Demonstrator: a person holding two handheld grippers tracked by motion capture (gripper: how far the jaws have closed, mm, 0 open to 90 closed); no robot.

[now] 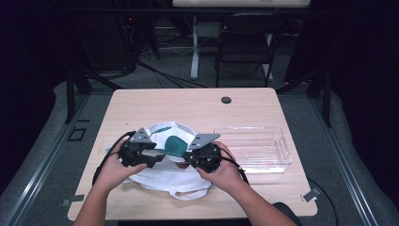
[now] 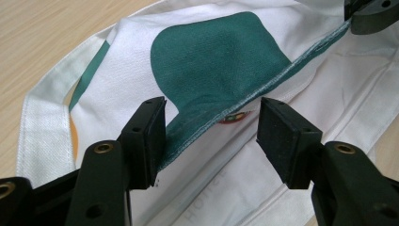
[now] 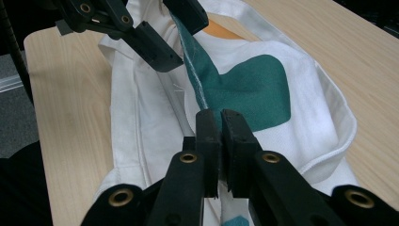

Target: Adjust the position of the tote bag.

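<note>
The left gripper [image 2: 211, 134] is held with its jaws spread apart, while the right gripper [image 3: 220, 123] is pressed closed, each gripped by one hand.

The crumpled white cloth bag with green patches [image 1: 164, 176] covers the near middle of the light wooden table [image 1: 141, 101]. Both tools work at its raised green-stitched rim: the left tool [image 2: 211, 136] stands with jaws apart around that rim, the right tool [image 3: 220, 123] is clamped on it. Just right of them, the clear rectangular plastic tray [image 1: 282, 150] blocks that side. The far half of the table is bare apart from a small dark grommet [image 1: 226, 100]; the left edge is free too.
</note>
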